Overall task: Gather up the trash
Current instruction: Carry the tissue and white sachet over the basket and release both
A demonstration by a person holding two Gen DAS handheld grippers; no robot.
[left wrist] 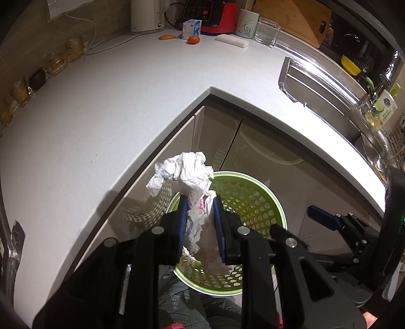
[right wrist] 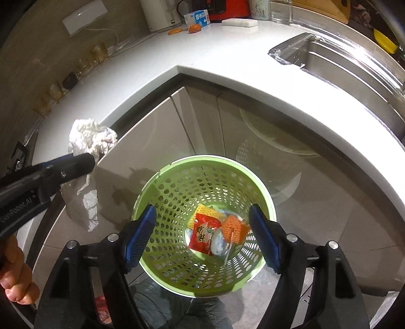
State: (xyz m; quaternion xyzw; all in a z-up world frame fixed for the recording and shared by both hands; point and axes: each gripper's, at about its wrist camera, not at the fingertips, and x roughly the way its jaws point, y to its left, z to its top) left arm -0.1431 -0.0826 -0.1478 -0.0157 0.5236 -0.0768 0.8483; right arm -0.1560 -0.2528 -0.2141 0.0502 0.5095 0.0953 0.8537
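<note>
My left gripper is shut on a crumpled white tissue and holds it over the near rim of the green perforated trash basket on the floor. In the right wrist view the tissue hangs from the left gripper to the left of the basket. My right gripper is open and empty above the basket. Inside lie a red wrapper, orange foam netting and yellow netting.
A white L-shaped counter carries two orange peel pieces, a small blue-white carton, a kettle, a red appliance, a mug and a white block. A steel sink is at right.
</note>
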